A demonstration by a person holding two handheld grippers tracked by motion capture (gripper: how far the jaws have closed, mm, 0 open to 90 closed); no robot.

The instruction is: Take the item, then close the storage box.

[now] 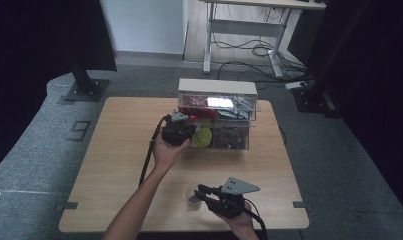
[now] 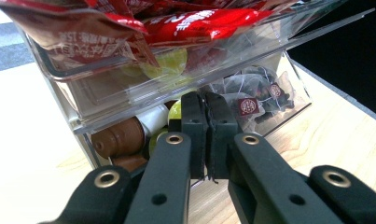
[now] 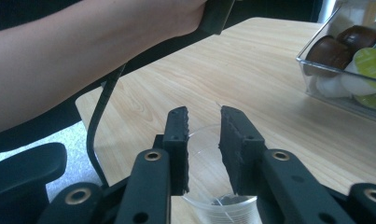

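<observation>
A clear drawer organizer [image 1: 216, 87] stands at the table's far middle. Its upper drawer [image 2: 129, 88] holds red sachets [image 2: 195, 23]. Below lie brown, white and yellow-green capsules [image 2: 120, 137] and mesh tea bags [image 2: 251, 100]. My left gripper [image 1: 189, 131] [image 2: 205, 135] is shut, its tips at the lower compartment's front beside the capsules; I see nothing between the pads. Near the front edge a clear plastic cup [image 1: 191, 196] [image 3: 223, 210] stands upright with something small and dark in its bottom. My right gripper [image 1: 200, 192] [image 3: 203, 122] hovers over the cup's rim, jaws apart, pads off the cup.
The left forearm [image 3: 83, 56] and its black cable [image 1: 148, 160] cross the table's middle. The capsule compartment [image 3: 349, 60] shows at the right gripper view's far right. Bare wooden table [image 1: 114, 150] lies left of the arm. A desk frame [image 1: 244, 30] and floor cables stand beyond the table.
</observation>
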